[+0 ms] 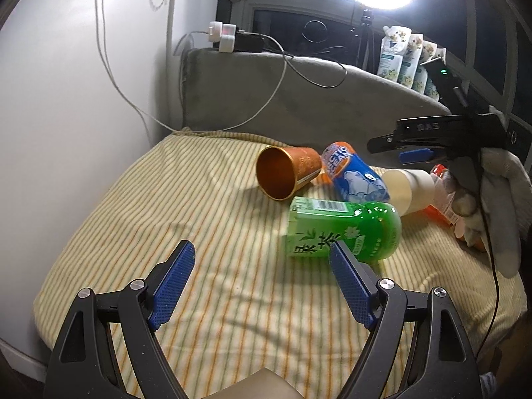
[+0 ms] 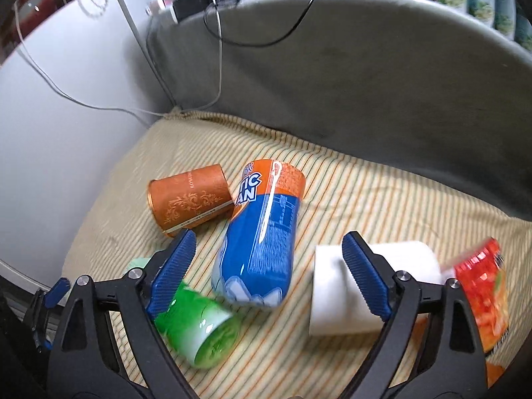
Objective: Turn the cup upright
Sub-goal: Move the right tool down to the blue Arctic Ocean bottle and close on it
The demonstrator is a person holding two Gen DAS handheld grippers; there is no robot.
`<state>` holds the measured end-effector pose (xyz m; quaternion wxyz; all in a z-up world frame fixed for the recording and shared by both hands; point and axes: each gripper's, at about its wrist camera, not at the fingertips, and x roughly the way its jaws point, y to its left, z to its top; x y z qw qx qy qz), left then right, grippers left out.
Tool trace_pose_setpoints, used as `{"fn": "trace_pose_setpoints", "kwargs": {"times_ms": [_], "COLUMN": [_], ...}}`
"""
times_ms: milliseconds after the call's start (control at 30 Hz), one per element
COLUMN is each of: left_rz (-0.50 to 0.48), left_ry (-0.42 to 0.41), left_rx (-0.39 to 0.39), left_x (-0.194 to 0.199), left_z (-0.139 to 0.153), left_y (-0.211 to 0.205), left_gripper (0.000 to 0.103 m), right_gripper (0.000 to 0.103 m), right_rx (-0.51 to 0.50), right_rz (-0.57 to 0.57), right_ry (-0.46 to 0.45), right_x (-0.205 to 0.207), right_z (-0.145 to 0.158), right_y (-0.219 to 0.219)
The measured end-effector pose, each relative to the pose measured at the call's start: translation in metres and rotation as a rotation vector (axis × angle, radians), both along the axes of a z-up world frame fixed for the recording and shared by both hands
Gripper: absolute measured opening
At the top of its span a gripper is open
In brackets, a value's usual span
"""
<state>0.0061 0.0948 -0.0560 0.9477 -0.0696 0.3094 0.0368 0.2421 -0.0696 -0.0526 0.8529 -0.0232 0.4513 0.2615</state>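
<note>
Cups lie tipped over in a cluster toward the far right of the striped cushion (image 1: 212, 299): a copper cup (image 2: 189, 199), a blue cup (image 2: 262, 249), a green cup (image 1: 345, 229) and a white cup (image 2: 339, 299). Both the left gripper (image 1: 262, 279) and right gripper (image 2: 269, 269) are spread wide, holding nothing. The approach seems underway; the right one looks closest to the blue cup and would need to lower and straddle its side.

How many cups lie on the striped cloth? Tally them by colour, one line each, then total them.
Copper-orange metallic cup: 1
Blue-and-orange printed plastic cup: 1
Green translucent plastic cup: 1
Plain white paper cup: 1
Red-and-orange printed cup: 1
Total: 5, all on their sides.
</note>
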Motion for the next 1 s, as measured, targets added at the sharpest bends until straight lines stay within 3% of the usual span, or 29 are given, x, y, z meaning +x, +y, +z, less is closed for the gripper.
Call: {"fn": "trace_pose_setpoints", "kwargs": {"times_ms": [567,633,767,1000], "left_rz": [0.027,0.03,0.033,0.031], "left_ry": [-0.003,-0.006,-0.01,-0.013], "left_rx": [-0.002,-0.001,0.001,0.006], "left_x": [-0.003,-0.004,-0.005,-0.007], "left_z": [0.001,0.002,0.004,0.006], "left_y": [0.011,0.012,0.012,0.012], "left_gripper": [0.083,0.083,0.083,0.083], "right_gripper": [0.089,0.087,0.068,0.064], "right_rx": [-0.159,-0.168,-0.172,-0.134], "right_rz": [0.034,0.032,0.021,-0.005], "right_ry": [0.097,0.103,0.129,0.149], "right_x": [0.035,0.038,0.042,0.042], "right_z": [-0.036,-0.04,-0.047,-0.046], "right_y": [0.062,0.065,0.066,0.057]}}
